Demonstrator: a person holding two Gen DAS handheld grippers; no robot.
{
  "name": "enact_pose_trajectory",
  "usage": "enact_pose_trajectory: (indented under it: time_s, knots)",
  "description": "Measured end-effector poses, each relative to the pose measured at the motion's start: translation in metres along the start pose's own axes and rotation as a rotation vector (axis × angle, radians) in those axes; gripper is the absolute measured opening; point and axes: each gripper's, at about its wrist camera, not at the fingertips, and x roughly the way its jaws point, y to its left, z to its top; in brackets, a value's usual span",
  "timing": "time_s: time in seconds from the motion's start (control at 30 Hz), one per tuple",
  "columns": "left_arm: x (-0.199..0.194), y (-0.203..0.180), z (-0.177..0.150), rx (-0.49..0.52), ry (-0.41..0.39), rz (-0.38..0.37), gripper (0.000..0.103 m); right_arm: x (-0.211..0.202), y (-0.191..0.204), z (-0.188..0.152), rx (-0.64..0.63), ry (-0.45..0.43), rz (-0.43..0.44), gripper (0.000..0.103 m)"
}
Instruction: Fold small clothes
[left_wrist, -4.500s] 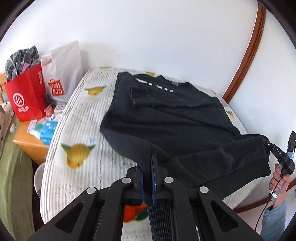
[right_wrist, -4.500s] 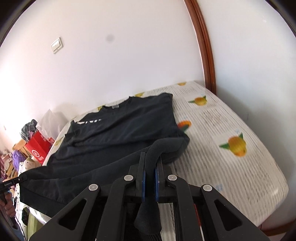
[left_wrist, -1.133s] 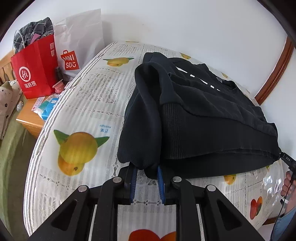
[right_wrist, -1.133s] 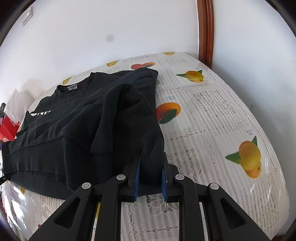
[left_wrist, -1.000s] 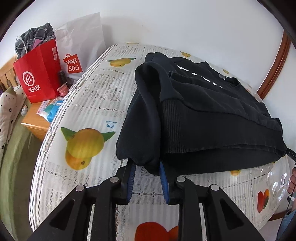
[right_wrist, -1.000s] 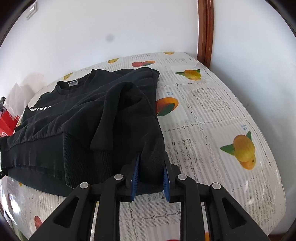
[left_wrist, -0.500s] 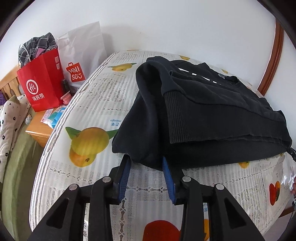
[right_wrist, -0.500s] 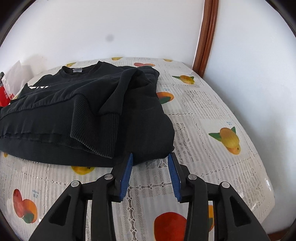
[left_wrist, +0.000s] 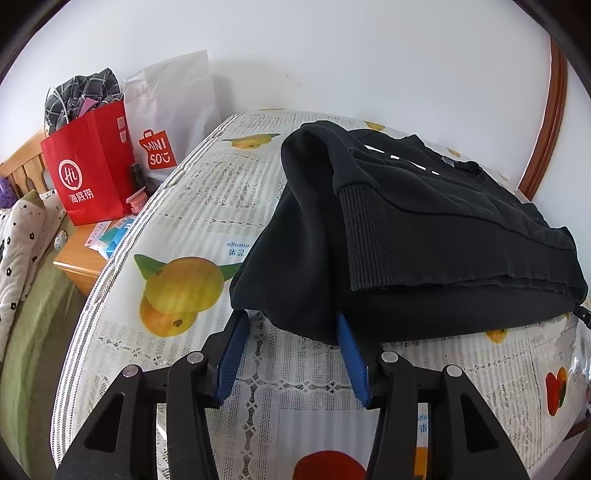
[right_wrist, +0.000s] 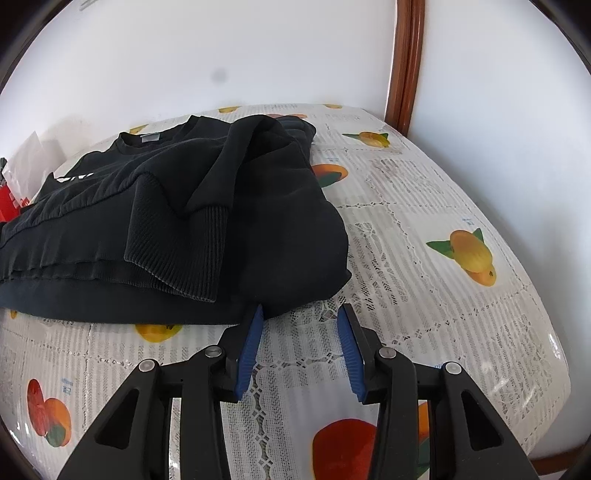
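Note:
A black sweatshirt (left_wrist: 424, 229) lies folded in half on the fruit-print tablecloth (left_wrist: 221, 192), its ribbed hem on top toward the collar. My left gripper (left_wrist: 291, 317) is at the near left corner of the fold. Its jaws are opening, and the cloth's edge lies loose between the blue pads (left_wrist: 232, 350) without being pressed. In the right wrist view the sweatshirt (right_wrist: 221, 192) shows its right side. My right gripper (right_wrist: 300, 310) stands open at the near right corner. The fold's edge sits just at its fingertips, and nothing is gripped.
A red paper bag (left_wrist: 88, 173) and a white Miniso bag (left_wrist: 166, 122) stand on a wooden bedside stand (left_wrist: 79, 258) left of the table. A brown wooden frame (right_wrist: 404, 62) runs up the wall behind. The tablecloth (right_wrist: 424, 221) reaches the right table edge.
Both grippers carried the hem over and laid it down, folding the sweatshirt. Over the last second both sets of jaws spread and let go of the cloth, and both grippers drew slightly back.

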Motion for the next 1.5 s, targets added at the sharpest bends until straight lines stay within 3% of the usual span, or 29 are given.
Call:
enact_pose_trajectory:
  time_s: [0.27,0.33,0.6,0.87,0.97,1.13,1.23,1.33,1.43,1.5]
  knots:
    - [0.001,0.0,0.001,-0.001,0.005,0.023,0.057,0.003,-0.002,0.001,0.017,0.012,-0.022,0.054]
    - [0.001,-0.001,0.001,-0.001,0.007,0.037,0.062,0.003,-0.004,0.001,0.023,0.015,-0.022,0.056]
    - [0.002,0.0,0.001,0.002,0.012,0.031,0.066,0.004,-0.006,0.001,0.031,0.019,-0.026,0.059]
    - [-0.013,0.012,-0.002,0.032,0.06,-0.054,0.064,-0.01,-0.014,0.002,0.043,0.007,-0.049,0.057]
    - [-0.038,0.02,-0.001,0.018,0.03,-0.104,0.062,-0.032,-0.02,0.007,0.089,-0.037,0.028,0.056]
    - [-0.068,0.013,0.012,0.032,-0.034,-0.156,0.062,-0.054,-0.006,0.021,0.053,-0.079,0.11,0.051]
    - [-0.066,0.001,0.018,0.063,-0.038,-0.17,0.062,-0.051,0.007,0.03,0.06,-0.07,0.175,0.044]
    - [-0.05,-0.005,0.025,0.05,-0.007,-0.198,0.061,-0.041,0.019,0.037,0.051,-0.058,0.174,0.039]
    - [-0.034,-0.006,0.032,0.028,0.017,-0.212,0.05,-0.029,0.028,0.042,0.055,-0.031,0.188,0.039]
    - [-0.026,-0.006,0.036,0.02,0.029,-0.225,0.049,-0.022,0.028,0.045,0.073,-0.016,0.201,0.039]
